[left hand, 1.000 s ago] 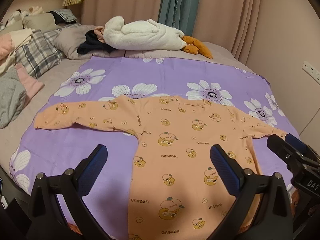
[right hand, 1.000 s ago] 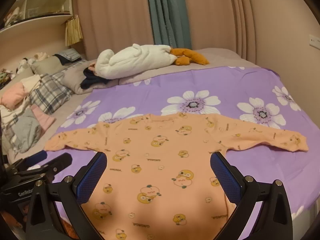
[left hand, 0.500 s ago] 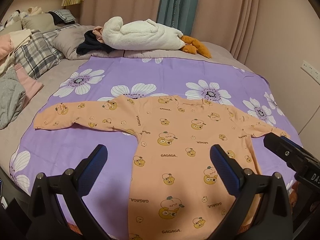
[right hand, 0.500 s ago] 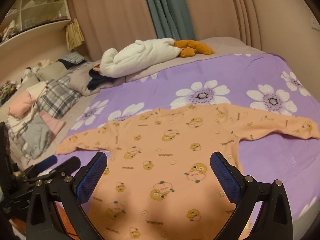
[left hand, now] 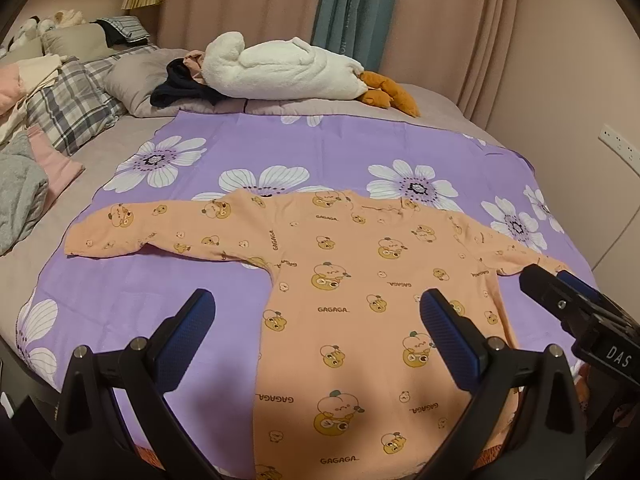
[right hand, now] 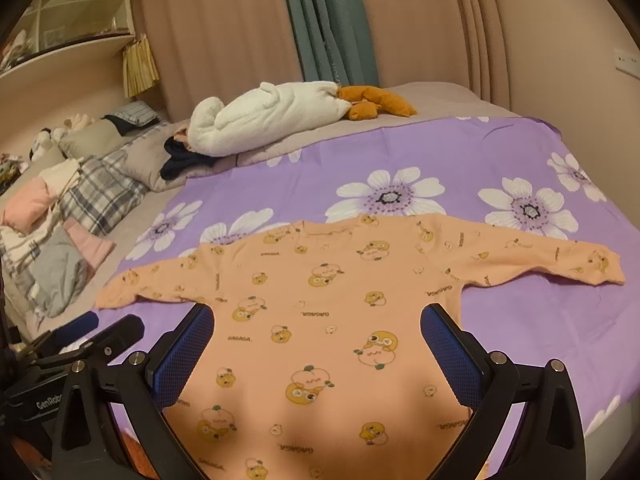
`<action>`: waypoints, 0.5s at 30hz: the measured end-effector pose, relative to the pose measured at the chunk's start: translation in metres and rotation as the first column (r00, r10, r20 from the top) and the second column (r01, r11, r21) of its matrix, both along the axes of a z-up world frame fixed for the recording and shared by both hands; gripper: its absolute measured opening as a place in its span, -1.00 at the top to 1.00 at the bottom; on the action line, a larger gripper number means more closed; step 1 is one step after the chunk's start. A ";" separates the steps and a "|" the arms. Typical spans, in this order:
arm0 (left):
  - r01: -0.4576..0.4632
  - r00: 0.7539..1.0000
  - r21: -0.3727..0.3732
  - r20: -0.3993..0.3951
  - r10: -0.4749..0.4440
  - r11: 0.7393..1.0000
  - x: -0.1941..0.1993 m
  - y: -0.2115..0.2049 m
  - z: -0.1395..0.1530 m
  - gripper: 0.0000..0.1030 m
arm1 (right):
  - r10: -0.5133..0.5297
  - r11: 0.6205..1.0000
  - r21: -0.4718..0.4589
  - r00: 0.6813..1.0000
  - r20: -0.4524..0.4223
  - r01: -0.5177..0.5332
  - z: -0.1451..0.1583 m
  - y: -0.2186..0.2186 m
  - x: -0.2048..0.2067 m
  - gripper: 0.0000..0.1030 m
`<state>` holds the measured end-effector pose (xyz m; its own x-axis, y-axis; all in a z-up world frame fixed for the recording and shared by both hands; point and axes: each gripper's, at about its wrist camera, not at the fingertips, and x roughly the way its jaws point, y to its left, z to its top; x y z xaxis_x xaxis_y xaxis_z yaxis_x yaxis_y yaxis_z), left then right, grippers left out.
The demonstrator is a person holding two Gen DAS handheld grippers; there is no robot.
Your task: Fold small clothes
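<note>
A small orange long-sleeved shirt (left hand: 360, 280) with cartoon prints lies flat, sleeves spread, on a purple flowered sheet (left hand: 320, 144); it also shows in the right wrist view (right hand: 340, 320). My left gripper (left hand: 316, 336) is open and empty, held above the shirt's lower left side. My right gripper (right hand: 320, 344) is open and empty above the shirt's lower middle. The right gripper (left hand: 560, 300) shows at the right of the left wrist view, near the right sleeve. The left gripper (right hand: 92, 332) shows at the lower left of the right wrist view.
A white plush toy (left hand: 280, 68) with orange feet lies at the far side of the bed. Pillows and a pile of clothes (left hand: 40, 120) sit at the left. A curtain (left hand: 352, 12) and wall stand behind; a wall socket (left hand: 618, 148) is at the right.
Both grippers have shifted slightly over the shirt; the right wrist view has tilted and drawn a little closer. Both stay open and the shirt has not moved.
</note>
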<state>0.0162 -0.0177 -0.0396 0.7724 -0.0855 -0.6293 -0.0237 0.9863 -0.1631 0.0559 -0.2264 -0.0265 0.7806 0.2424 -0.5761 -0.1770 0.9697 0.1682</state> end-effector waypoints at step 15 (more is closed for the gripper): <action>0.026 1.000 0.005 0.015 -0.027 1.000 -0.002 -0.003 0.005 -0.99 | -0.009 1.000 -0.008 1.000 -0.004 0.009 0.001 0.000 -0.001 -0.98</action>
<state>0.0140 -0.0211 -0.0348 0.7793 -0.1028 -0.6181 0.0049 0.9874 -0.1580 0.0551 -0.2261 -0.0252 0.7807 0.2310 -0.5806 -0.1678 0.9725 0.1613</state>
